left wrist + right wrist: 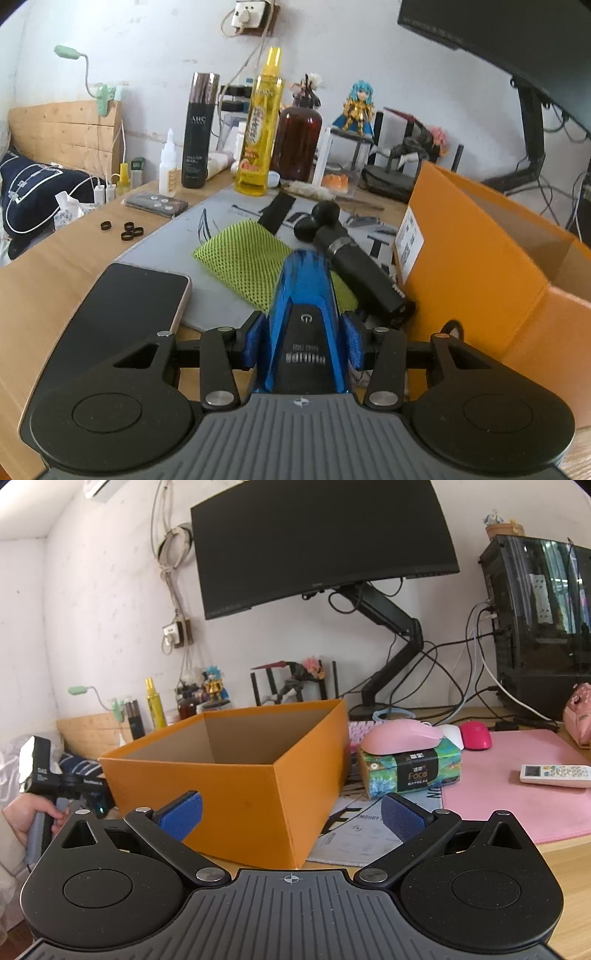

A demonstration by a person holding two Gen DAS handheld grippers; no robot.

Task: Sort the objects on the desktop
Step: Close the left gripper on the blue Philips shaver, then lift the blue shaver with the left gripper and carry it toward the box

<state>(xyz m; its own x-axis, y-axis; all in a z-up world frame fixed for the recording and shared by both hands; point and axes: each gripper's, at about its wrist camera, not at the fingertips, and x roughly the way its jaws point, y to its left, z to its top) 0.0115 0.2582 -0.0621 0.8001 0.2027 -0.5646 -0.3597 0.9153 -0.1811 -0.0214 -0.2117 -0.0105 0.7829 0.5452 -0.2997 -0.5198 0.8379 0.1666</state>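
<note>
Both left gripper (302,341) fingers (255,341) clamp blue shaver (304,295), apparently pointing forward.

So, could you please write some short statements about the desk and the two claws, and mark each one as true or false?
1. The left claw is shut on a blue shaver. True.
2. The right claw grips the pink mouse. False: it is open and holds nothing; the mouse rests on top of a tissue pack.
3. The orange box is closed with a lid. False: its top is open and the part of the inside in view shows nothing in it.
4. A phone lies screen up on the desk, left of the green mesh pouch. True.
5. The white remote lies on the pink mat. True.
</note>
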